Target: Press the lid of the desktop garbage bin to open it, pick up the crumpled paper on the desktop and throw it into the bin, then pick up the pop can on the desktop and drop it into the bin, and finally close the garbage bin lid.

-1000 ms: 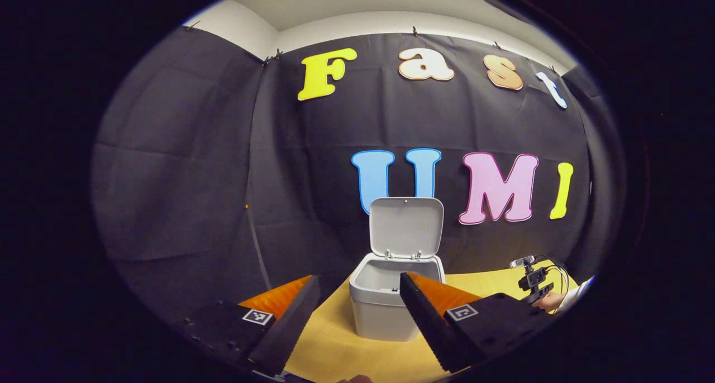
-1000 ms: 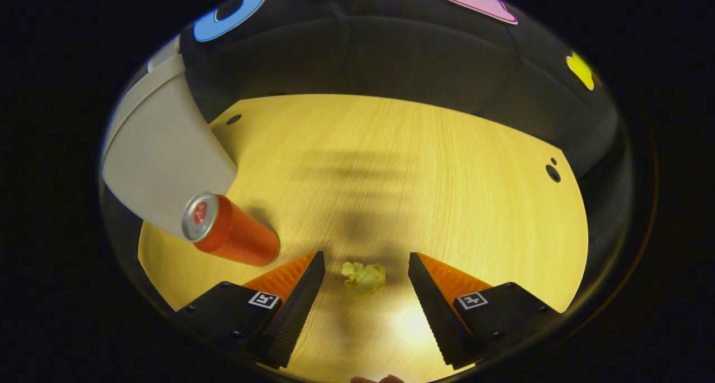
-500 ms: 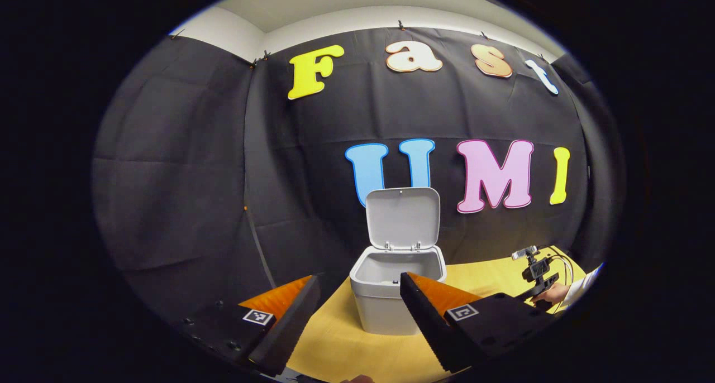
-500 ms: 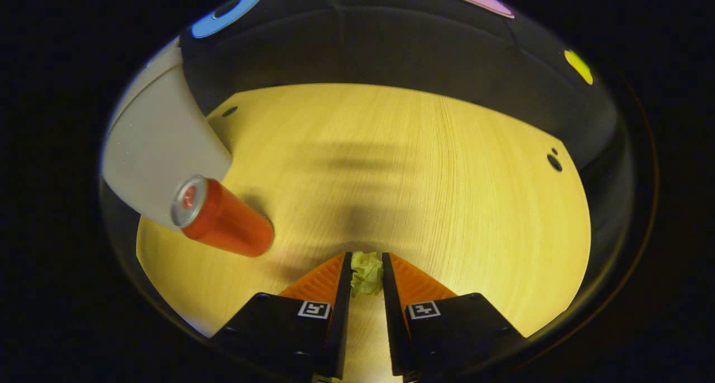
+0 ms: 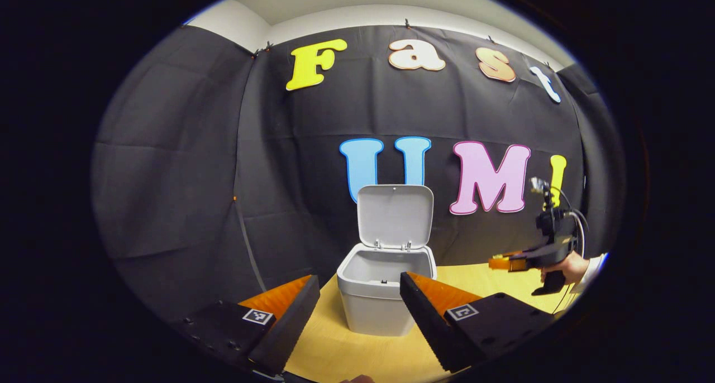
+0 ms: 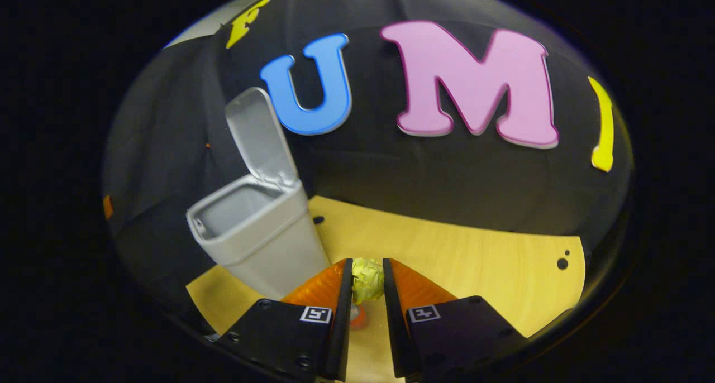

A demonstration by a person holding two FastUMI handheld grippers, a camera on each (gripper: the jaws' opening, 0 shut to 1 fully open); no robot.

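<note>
The grey desktop bin (image 5: pixel 375 299) stands on the wooden desk with its lid (image 5: pixel 395 215) hinged upright. In the right gripper view the bin (image 6: pixel 262 232) is to the left, its mouth showing. My right gripper (image 6: pixel 367 279) is shut on the yellowish crumpled paper (image 6: pixel 367 278), lifted above the desk and right of the bin. A sliver of the red pop can (image 6: pixel 358 317) peeks between the fingers below the paper. My left gripper (image 5: pixel 357 302) hangs open in front of the bin, holding nothing. In the left gripper view the right gripper (image 5: pixel 503 262) is raised at the far right, in a hand (image 5: pixel 567 268).
The wooden desk (image 6: pixel 475 260) stretches right of the bin, with small dark holes (image 6: pixel 562 263) near its right edge. Black cloth walls close in behind and on both sides.
My right gripper has lifted the crumpled paper off the desk and tilted up to face the bin. The left gripper has barely shifted.
</note>
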